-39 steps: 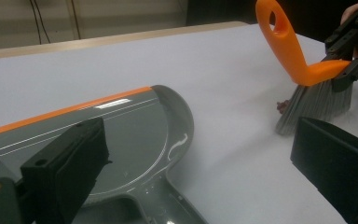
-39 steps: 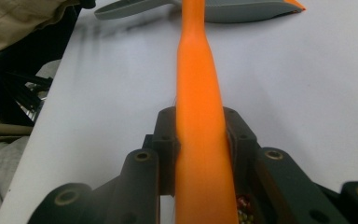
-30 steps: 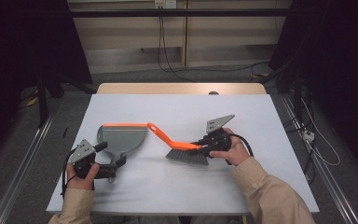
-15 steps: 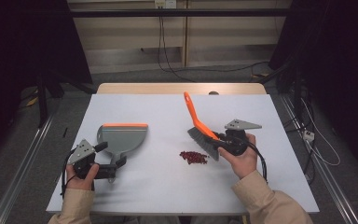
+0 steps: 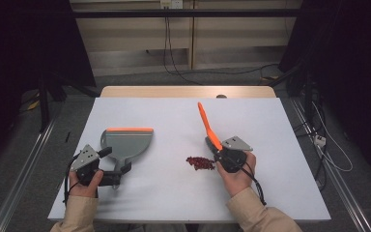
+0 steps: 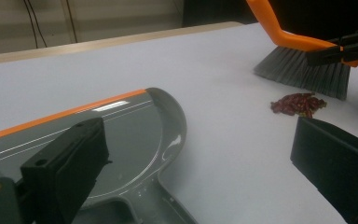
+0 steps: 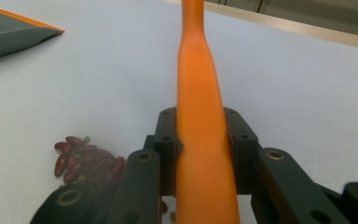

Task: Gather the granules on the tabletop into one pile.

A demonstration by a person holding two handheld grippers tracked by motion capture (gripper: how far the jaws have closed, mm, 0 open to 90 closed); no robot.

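On white table (image 5: 174, 116), orange-handled brush (image 5: 207, 126) with grey bristles.

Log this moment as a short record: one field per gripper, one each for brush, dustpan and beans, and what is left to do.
left gripper: on the dustpan handle; jaw state unclear
right gripper: shut on the brush
brush: orange handle tilted up and away, bristles low beside the beans
dustpan: flat on the table, orange lip on its far edge
beans: small red pile between dustpan and brush, apart from the dustpan
left to do: probably sweep the beans toward the dustpan
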